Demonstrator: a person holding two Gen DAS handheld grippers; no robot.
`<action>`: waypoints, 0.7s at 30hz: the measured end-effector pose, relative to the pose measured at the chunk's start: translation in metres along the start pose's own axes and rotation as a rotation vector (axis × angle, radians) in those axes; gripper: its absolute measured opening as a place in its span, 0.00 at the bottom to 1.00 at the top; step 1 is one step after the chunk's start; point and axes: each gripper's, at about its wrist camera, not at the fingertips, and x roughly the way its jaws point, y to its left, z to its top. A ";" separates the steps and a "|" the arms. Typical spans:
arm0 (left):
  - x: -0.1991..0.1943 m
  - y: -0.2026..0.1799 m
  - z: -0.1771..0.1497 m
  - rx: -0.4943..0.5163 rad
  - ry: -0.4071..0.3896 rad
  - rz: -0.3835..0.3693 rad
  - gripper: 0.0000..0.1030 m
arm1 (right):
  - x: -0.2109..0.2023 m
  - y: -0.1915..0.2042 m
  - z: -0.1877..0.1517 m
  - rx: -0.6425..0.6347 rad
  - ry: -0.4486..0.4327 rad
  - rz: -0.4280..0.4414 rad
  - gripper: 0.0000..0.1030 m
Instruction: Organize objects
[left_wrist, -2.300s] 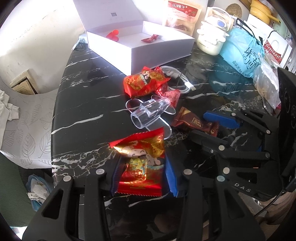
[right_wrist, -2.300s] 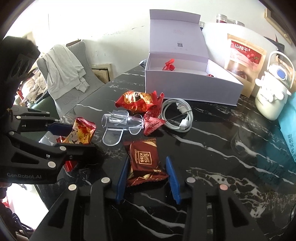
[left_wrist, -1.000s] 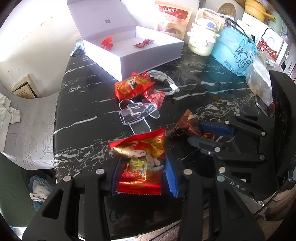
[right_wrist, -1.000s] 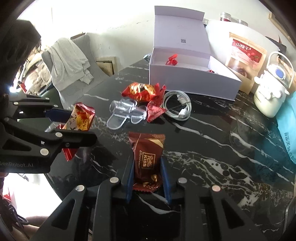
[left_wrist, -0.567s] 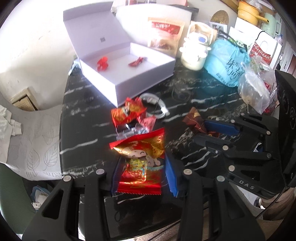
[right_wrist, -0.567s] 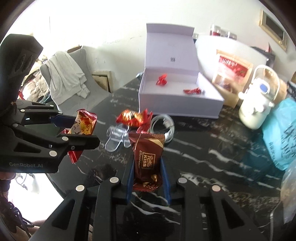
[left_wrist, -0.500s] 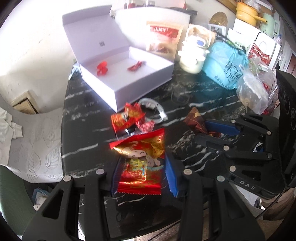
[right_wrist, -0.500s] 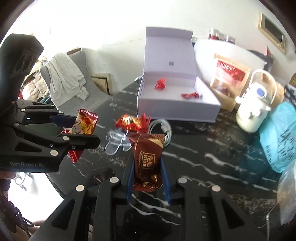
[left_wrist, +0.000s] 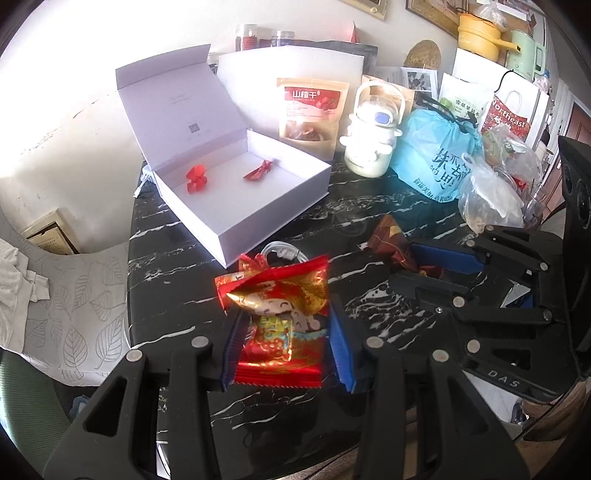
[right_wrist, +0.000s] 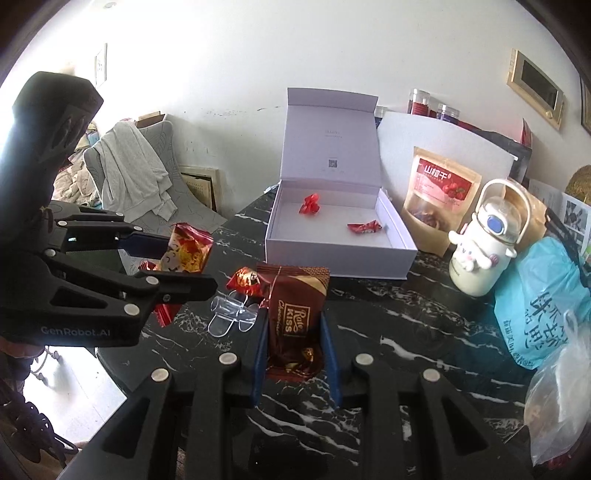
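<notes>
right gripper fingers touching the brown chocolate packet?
Touching. The right wrist view shows the blue fingers pressed against both edges of the brown chocolate packet, no gap on either side, holding it above the black marble table.

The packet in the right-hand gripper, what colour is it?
Dark brown packet with gold trim; clearest in the right wrist view.

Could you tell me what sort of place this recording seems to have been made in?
Most likely a lived-in home, perhaps a dining area. A black marble table holds an open white gift box, a snack pouch and a tied blue bag, and a chair draped with clothes stands beside it.
</notes>
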 end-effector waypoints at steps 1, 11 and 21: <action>0.001 0.000 0.002 0.002 0.002 -0.002 0.39 | 0.000 -0.001 0.002 0.001 -0.001 0.002 0.25; 0.013 0.006 0.028 0.008 0.002 -0.002 0.39 | 0.010 -0.017 0.023 0.010 -0.006 0.000 0.25; 0.041 0.024 0.066 0.003 0.019 -0.002 0.39 | 0.036 -0.041 0.054 0.015 0.003 0.003 0.25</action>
